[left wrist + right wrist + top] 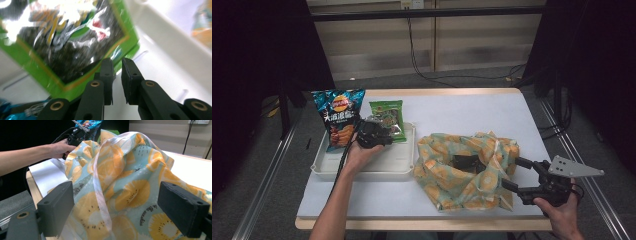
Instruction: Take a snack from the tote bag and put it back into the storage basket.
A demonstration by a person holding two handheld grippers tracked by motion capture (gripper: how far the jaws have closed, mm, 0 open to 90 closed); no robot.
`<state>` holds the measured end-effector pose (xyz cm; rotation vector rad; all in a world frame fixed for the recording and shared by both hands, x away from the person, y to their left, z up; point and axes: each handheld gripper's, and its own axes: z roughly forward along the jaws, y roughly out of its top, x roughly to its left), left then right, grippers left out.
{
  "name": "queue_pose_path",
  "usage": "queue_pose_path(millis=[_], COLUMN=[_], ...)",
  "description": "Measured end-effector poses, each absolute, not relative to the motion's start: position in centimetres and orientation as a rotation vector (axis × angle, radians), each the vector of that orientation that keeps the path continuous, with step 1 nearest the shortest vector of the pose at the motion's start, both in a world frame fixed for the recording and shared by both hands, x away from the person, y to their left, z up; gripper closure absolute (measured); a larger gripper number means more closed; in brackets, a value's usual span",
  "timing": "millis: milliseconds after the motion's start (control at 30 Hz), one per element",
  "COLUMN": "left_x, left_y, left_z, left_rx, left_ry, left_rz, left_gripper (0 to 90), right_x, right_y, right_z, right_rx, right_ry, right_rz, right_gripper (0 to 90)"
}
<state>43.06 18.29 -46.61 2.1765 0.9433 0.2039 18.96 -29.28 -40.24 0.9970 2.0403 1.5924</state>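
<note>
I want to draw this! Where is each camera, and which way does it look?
High view: above the person's side, looking forward and down on the white tray, fruit-print bag, both forearms, left gripper, right gripper.
Left gripper view: rides on the left gripper, facing the green snack packet in the tray; its jaws stand slightly apart.
Right gripper view: rides on the right gripper, wide open, facing the bag; a hand shows farther off.
Shared: high and right gripper views both show the bag.

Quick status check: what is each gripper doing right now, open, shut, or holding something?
Left gripper: nearly shut, narrow gap, nothing between the jaws; green snack packet just beyond.
Right gripper: open wide beside the fruit-print bag, holding nothing.
</note>
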Motion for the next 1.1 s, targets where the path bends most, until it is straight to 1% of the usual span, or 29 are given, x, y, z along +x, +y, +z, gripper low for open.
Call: queue_pose_path(millis=[67,133,200,300,533,767,933,1100], left_x=[42.5,42.1,41.7,41.1,38.7,35.8,34.0,32.4], left_y=[18.0,17.9,17.8,17.9,17.9,16.9,16.7,16.4], left_z=[-46.1,-45.6,-45.2,-44.9,-43.3,-42.0,-40.9,-40.5], left_rx=[2.161,2.148,2.161,2.127,2.033,2.019,1.981,1.945], left_ry=[0.922,0.885,0.877,0.875,0.807,0.707,0.655,0.618], left_rz=[0.213,0.211,0.233,0.219,0.184,0.227,0.217,0.169], left_gripper=[77.4,77.2,75.5,74.1,62.8,60.5,60.5,58.9], right_x=[18.9,18.9,18.9,18.9,18.9,19.1,19.0,19.0], right_y=[-29.3,-29.3,-29.2,-29.2,-29.2,-28.9,-29.2,-29.1], right_z=[-40.2,-40.2,-40.2,-40.2,-39.8,-39.7,-39.6,-39.4], right_rx=[0.994,0.998,0.997,0.995,1.012,1.009,1.018,1.022], right_ry=[2.044,2.045,2.044,2.044,2.027,2.025,2.022,2.018], right_rz=[1.589,1.588,1.588,1.586,1.590,1.588,1.587,1.589], right_gripper=[13.7,13.7,13.7,13.8,13.9,14.5,14.8,14.8])
